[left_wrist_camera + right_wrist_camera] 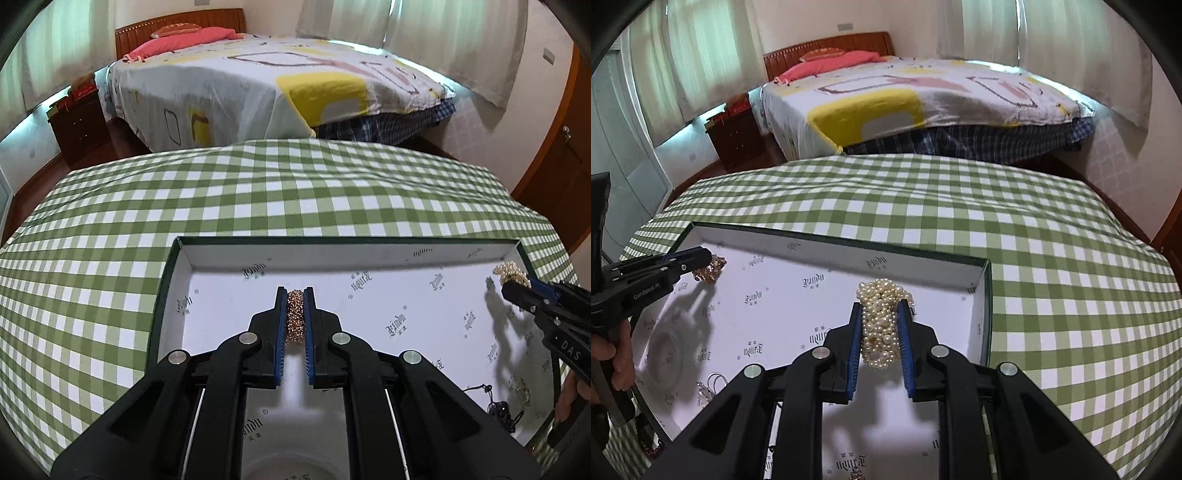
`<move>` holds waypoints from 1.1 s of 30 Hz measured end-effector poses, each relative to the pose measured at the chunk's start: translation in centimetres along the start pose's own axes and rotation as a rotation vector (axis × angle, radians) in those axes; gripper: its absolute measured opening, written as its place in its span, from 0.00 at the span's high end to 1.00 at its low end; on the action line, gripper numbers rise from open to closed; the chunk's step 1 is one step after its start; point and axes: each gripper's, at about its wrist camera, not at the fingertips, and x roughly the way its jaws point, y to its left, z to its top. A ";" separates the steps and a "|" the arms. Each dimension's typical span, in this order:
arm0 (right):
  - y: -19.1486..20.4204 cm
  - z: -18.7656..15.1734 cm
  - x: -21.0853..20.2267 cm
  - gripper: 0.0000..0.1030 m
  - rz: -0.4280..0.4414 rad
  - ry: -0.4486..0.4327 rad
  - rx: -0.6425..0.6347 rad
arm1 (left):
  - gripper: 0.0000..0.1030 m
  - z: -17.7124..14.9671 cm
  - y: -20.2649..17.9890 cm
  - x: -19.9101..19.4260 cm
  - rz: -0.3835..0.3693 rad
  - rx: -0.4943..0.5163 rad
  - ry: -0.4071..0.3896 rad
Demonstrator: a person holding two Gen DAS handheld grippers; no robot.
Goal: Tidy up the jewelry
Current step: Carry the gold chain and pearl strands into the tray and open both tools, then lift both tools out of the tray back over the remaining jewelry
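Note:
A shallow white box point(207, 273) with dark green edges lies on the green checked table; it also shows in the right wrist view point(982, 317). My left gripper point(295, 295) is shut on a gold beaded bracelet point(295, 317) and holds it over the box's middle; the bracelet also shows in the right wrist view point(711, 272). My right gripper point(881, 308) is shut on a pearl bracelet point(881, 325) over the box's right far corner; the bracelet also shows in the left wrist view point(513, 274).
Dark beaded jewelry point(502, 410) and silver rings point(716, 380) lie in the box's near part. The green checked tablecloth point(258, 192) spreads around the box. A bed point(258, 85) and a wooden nightstand point(79, 125) stand beyond the table.

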 end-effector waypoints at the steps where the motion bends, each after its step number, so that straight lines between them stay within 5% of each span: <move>1: 0.0 0.1 0.1 0.81 -0.003 0.006 0.000 | 0.91 -0.1 -0.1 0.2 -0.002 0.006 0.010; 11: 0.1 0.2 1.1 0.77 -0.022 0.057 -0.007 | 0.91 -0.3 -0.1 1.0 -0.018 0.000 0.052; 16: 0.3 0.3 0.9 0.63 -0.034 0.047 -0.017 | 0.73 -0.2 -0.1 0.9 -0.012 0.002 0.049; 20: 0.2 0.3 0.7 0.63 -0.039 0.034 -0.020 | 0.66 -0.2 -0.1 0.5 -0.011 -0.003 0.039; 27: 0.0 0.2 -1.0 0.61 -0.044 -0.055 0.000 | 0.55 -0.2 0.2 -1.8 -0.020 -0.031 -0.039; 33: 1.1 -0.2 -4.5 0.61 -0.055 -0.166 -0.012 | 0.52 -1.0 0.3 -6.8 -0.005 -0.018 -0.188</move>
